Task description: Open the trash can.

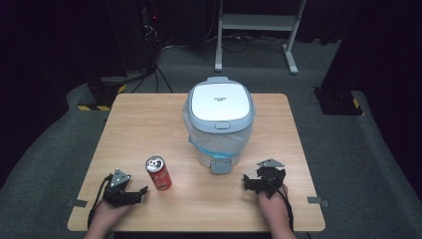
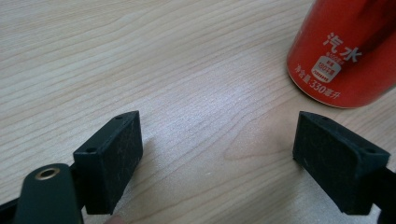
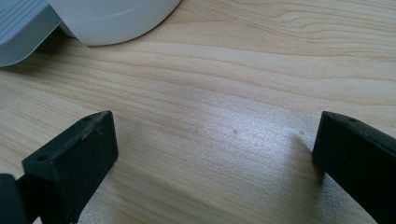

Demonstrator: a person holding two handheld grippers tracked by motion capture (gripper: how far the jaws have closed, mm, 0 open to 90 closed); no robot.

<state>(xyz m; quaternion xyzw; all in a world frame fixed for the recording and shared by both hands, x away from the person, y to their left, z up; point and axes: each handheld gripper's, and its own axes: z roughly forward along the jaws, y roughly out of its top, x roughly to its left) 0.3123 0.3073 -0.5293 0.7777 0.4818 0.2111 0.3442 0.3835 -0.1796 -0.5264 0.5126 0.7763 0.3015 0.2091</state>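
A red drink can (image 1: pixel 158 173) stands upright on the wooden table (image 1: pixel 149 124), left of centre near the front. Just left of it, my left gripper (image 1: pixel 137 193) rests low on the table, open, with bare wood between its jaws; in the left gripper view (image 2: pixel 217 158) the can (image 2: pixel 345 51) stands ahead and to the right, apart from the pads. A white pedal bin (image 1: pixel 219 124) with a grey lid and a plastic liner stands mid-table, lid shut. My right gripper (image 1: pixel 254 181) lies open at the front right; the right gripper view (image 3: pixel 215 158) has the bin's base (image 3: pixel 112 18) at the upper left.
The bin's grey foot pedal (image 1: pixel 220 167) sticks out toward the front edge, between the two grippers. Beyond the table lie a dark carpeted floor, a white stand's legs (image 1: pixel 254 30) and black equipment with cables (image 1: pixel 144 45).
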